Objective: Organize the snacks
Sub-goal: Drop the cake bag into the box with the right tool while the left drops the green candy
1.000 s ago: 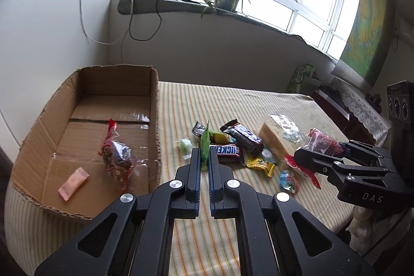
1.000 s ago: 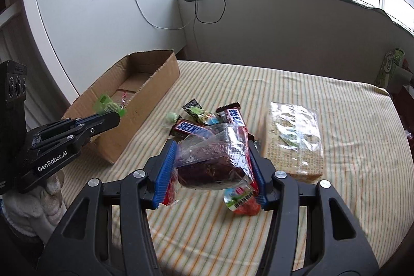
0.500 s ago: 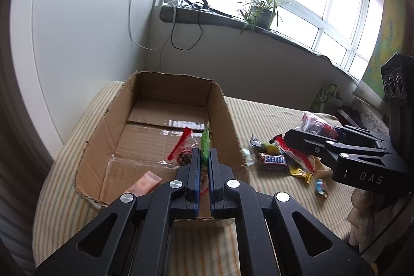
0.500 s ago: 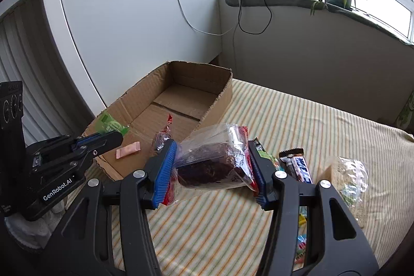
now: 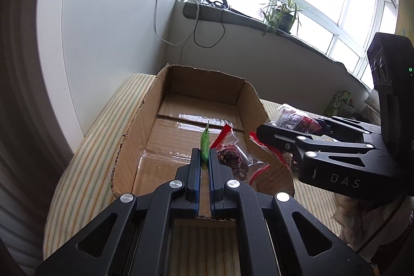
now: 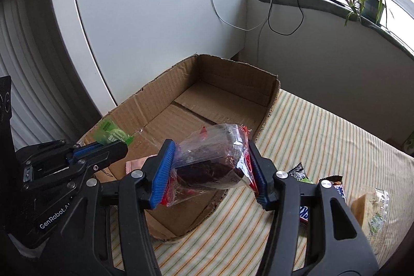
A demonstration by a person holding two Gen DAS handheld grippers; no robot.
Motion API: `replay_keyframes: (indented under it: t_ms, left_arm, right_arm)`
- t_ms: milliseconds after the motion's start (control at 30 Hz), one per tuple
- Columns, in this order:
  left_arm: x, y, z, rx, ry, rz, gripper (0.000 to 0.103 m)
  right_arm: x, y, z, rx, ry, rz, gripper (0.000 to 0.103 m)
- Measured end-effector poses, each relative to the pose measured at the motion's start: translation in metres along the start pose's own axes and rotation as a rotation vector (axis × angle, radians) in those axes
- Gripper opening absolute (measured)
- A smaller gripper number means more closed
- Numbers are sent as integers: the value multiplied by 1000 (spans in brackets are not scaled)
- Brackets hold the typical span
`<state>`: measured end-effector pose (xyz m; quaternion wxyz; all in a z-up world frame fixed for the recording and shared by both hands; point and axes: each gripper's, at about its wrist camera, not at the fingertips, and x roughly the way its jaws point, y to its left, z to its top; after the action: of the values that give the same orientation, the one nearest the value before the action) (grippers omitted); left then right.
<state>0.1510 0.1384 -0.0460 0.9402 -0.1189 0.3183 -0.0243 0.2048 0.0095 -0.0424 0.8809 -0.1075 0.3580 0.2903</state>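
Observation:
An open cardboard box [image 5: 165, 105] [image 6: 227, 79] lies on the striped tablecloth. My left gripper [image 5: 204, 159] is shut on a thin green packet [image 5: 205, 140] [image 6: 111, 134], held over the box's near end. My right gripper [image 6: 211, 168] [image 5: 279, 136] is shut on a clear bag with a dark cake [image 6: 214, 161] [image 5: 295, 118], above the box's right wall. Inside the box lie a red-and-clear cake bag [image 5: 233, 157] and a pink wafer [image 6: 135, 163], mostly hidden.
Snack bars [image 6: 339, 188], a small dark-and-green packet [image 6: 298, 170] and a clear-wrapped cracker pack [image 6: 370, 208] lie on the cloth right of the box. A white wall stands left of the table, and a windowsill with a plant [image 5: 282, 14] and cables behind.
Both grippers have swung left from the snack pile to the box, carrying the green packet and the cake bag. Both now hang over the box.

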Motion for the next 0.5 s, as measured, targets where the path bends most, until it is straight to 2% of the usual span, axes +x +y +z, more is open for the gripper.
replay_keyframes:
  t_ms: [133,200,233,500]
  left_arm:
    - [-1,4,0,-14,6,-10,5]
    - [-1,4,0,-22,7,-5,10]
    - [0,5,0,-26,8,0,16]
    - [-2,7,-1,-38,2,16,17]
  right_arm:
    - [5,6,1,-10,5,6,63]
    - [4,8,1,-15,0,3,70]
    - [3,9,2,-17,-6,3,75]
    - [-9,1,4,4,-35,-5,77]
